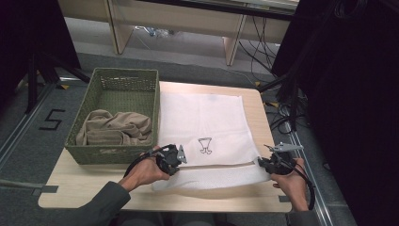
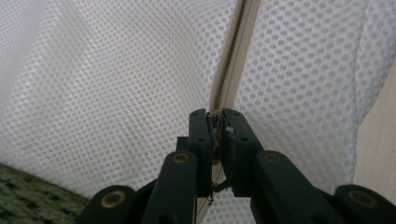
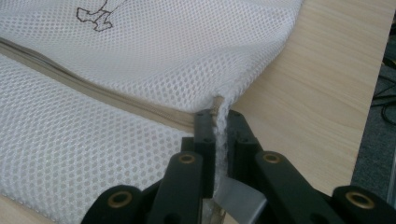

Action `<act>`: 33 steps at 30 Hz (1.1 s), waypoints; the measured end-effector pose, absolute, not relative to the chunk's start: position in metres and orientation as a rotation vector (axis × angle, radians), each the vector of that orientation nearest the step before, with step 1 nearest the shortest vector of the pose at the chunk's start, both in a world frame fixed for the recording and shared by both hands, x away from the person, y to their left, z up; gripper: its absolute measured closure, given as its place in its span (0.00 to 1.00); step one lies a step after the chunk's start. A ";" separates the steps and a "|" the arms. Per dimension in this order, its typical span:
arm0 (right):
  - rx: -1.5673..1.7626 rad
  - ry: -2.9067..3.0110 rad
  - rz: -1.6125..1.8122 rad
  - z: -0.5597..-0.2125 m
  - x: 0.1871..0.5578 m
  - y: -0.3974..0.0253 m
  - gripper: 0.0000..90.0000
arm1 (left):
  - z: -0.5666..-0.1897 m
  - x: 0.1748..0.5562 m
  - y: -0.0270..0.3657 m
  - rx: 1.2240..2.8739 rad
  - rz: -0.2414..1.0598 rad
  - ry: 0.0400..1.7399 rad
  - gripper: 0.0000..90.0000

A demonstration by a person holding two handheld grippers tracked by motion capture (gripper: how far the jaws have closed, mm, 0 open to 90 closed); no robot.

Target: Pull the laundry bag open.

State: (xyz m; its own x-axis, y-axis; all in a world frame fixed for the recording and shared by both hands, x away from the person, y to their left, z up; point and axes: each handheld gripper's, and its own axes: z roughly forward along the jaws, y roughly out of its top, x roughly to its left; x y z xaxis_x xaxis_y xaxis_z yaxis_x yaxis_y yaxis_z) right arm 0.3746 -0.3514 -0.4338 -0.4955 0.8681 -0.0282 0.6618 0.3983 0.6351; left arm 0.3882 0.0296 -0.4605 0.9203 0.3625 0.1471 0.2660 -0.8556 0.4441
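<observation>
Both the left gripper [image 1: 175,159] and right gripper [image 1: 261,162] are pinching the white mesh laundry bag [image 1: 202,122] along its zipper [image 3: 93,91], jaws closed, on the table [image 1: 94,181].

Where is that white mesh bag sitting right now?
In the high view the white mesh bag lies flat on the table, right of the green basket; the left gripper and right gripper pinch its near corners.

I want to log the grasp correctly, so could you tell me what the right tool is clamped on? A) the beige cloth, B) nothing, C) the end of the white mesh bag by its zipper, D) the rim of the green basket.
C: the right tool has its jaws shut on the corner of the white mesh bag, where the zipper ends.
</observation>
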 end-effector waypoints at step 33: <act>1.313 2.337 0.769 -0.436 0.375 -0.351 0.95 | -0.477 0.383 0.095 2.683 0.350 0.598 0.91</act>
State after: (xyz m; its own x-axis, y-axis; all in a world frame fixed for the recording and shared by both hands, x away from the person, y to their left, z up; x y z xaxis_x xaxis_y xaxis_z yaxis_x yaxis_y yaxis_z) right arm 0.3746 -0.3507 -0.4360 -0.5085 0.8602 -0.0383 0.6695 0.4230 0.6105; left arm 0.3834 0.0955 -0.4775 0.8793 0.4492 0.1584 0.3577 -0.8424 0.4030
